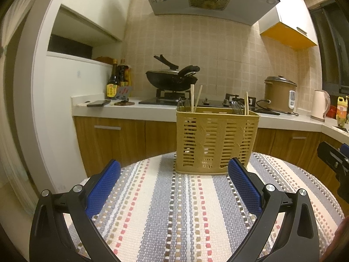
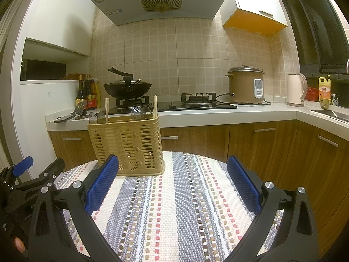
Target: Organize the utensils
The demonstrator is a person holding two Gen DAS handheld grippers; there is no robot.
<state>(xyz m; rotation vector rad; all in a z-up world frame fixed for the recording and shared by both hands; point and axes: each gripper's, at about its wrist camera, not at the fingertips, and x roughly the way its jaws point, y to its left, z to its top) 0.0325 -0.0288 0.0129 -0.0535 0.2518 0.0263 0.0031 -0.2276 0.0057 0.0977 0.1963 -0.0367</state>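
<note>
While both grippers hover low over the striped cloth [image 1: 165,207], neither holds anything. Left gripper [image 1: 174,181]: jaws spread wide, empty. Right gripper [image 2: 173,179]: jaws spread wide, empty.

Utensil basket [image 1: 217,140] stands upright at the far edge of the round table, on the cloth. Inside: chopsticks [image 1: 192,98] standing near vertical, 2 at the left end and at least 1 at the right end, plus what look like clear spoon bowls [image 2: 141,112]; exact count cannot be told.

Key relation: from the left gripper the basket lies straight ahead, slightly right of centre, its base just beyond the right pad. From the right gripper it lies ahead and to the left, base just behind the left pad. Judgement: the 2 are about equally near.

Basket long axis runs across both views; chopstick long axes run vertical, so any grasp likely needs a descent from above.

No loose utensils visible on the cloth.
</note>
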